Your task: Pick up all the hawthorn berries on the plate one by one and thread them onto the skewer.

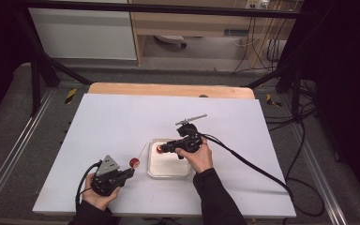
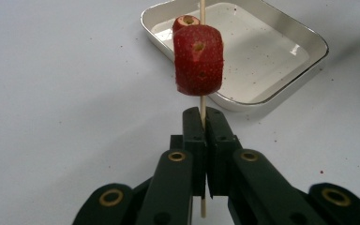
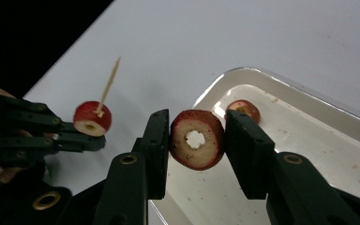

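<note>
My left gripper [image 2: 205, 115] is shut on a thin wooden skewer [image 2: 202, 101] that carries a red strawberry piece [image 2: 198, 61]. From above, this gripper [image 1: 132, 171] sits at the front left of the white table, the skewered piece [image 1: 134, 162] just beyond its tips. My right gripper [image 3: 197, 136] is shut on a hollow-cored strawberry slice [image 3: 196, 139] above the white tray [image 3: 309, 140]. In the high view that gripper [image 1: 161, 149] hovers over the tray's [image 1: 171, 168] far left corner. Another strawberry piece [image 3: 243, 108] lies in the tray.
The white table sheet [image 1: 122, 122] spreads wide around the tray. A wooden board edge [image 1: 168, 89] runs along the table's far side. Black frame posts [image 1: 37, 79] and trailing cables [image 1: 262, 168] flank the table.
</note>
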